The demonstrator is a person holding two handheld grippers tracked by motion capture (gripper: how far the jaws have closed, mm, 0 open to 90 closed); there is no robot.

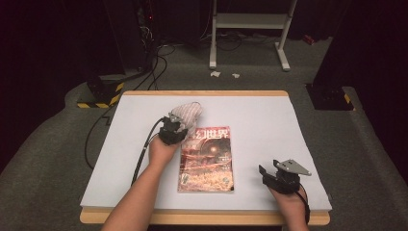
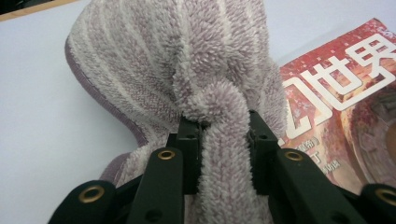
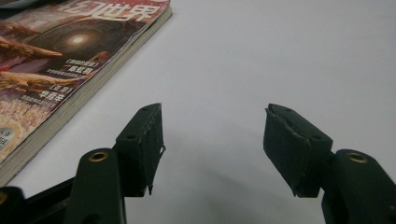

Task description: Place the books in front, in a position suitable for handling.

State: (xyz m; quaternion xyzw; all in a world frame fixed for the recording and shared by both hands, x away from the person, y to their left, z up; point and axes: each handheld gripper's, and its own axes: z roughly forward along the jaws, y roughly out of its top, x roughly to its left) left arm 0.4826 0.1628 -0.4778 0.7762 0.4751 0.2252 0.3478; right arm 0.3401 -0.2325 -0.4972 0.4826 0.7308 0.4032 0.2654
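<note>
A fluffy lilac towel with pale stripes (image 1: 186, 114) lies bunched over the top left corner of a red-covered magazine (image 1: 208, 161) on the white table. My left gripper (image 1: 176, 128) is shut on a fold of that towel (image 2: 224, 154), the cloth squeezed between both pads. The magazine (image 2: 345, 102) shows to the right behind the towel. My right gripper (image 1: 267, 174) rests near the table's front right, open, with bare table between its pads (image 3: 144, 140). The magazine (image 3: 60, 60) lies to its left.
The white table top (image 1: 269, 120) has a wooden rim at front and back. Cables (image 1: 144, 72) run over the grey floor behind it, near a white frame stand (image 1: 250, 29) and a yellow-black striped base (image 1: 101, 98).
</note>
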